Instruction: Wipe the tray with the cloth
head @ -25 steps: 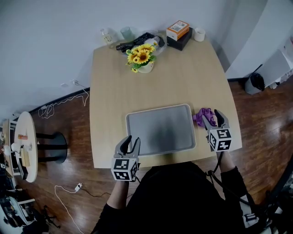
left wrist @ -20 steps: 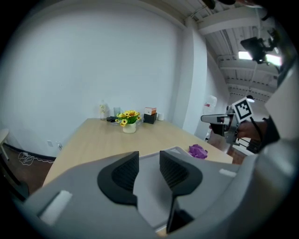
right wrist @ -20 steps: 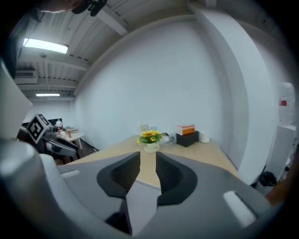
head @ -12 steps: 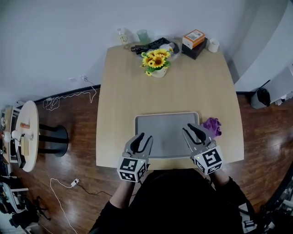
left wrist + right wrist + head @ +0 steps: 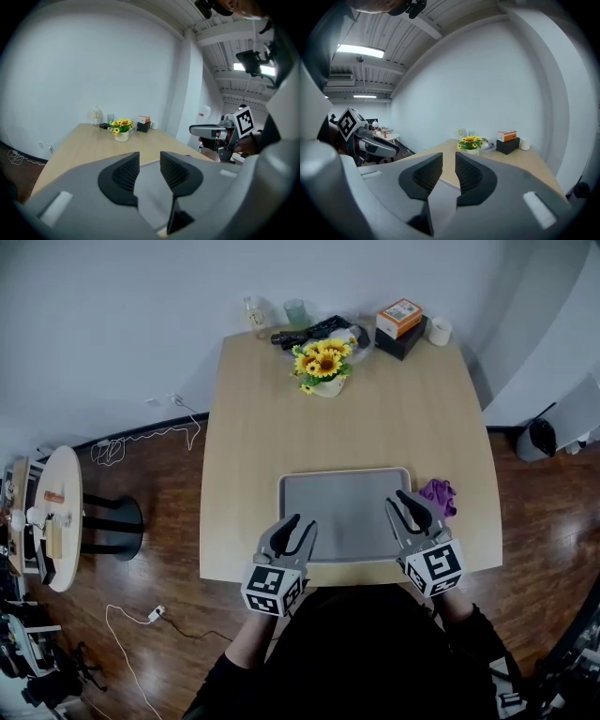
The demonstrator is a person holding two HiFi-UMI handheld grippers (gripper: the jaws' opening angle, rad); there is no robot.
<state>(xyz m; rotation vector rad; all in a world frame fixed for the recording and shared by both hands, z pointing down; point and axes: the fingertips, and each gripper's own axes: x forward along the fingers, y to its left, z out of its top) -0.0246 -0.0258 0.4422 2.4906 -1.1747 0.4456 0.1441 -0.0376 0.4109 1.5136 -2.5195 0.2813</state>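
Observation:
A grey tray (image 5: 342, 507) lies near the front edge of the wooden table (image 5: 281, 427). A crumpled purple cloth (image 5: 438, 493) rests on the table just off the tray's right edge, with nothing holding it. My right gripper (image 5: 395, 497) hovers over the tray's right front part, left of the cloth. Its jaws are closing to a narrow gap (image 5: 449, 157), and nothing is between them. My left gripper (image 5: 302, 521) hangs at the tray's front left corner. Its jaws stand slightly apart (image 5: 149, 157) and are empty.
At the table's far edge stand a vase of sunflowers (image 5: 321, 367), an orange box on a black one (image 5: 400, 317), a white cup (image 5: 438, 331), a bottle (image 5: 250, 313), a glass (image 5: 295, 312) and a black bundle (image 5: 309, 334). A small round side table (image 5: 47, 521) stands on the floor at left.
My right gripper has left the cloth's side and moved left over the tray's right front part, and its jaws have narrowed. The cloth stays on the table. My left gripper has barely moved.

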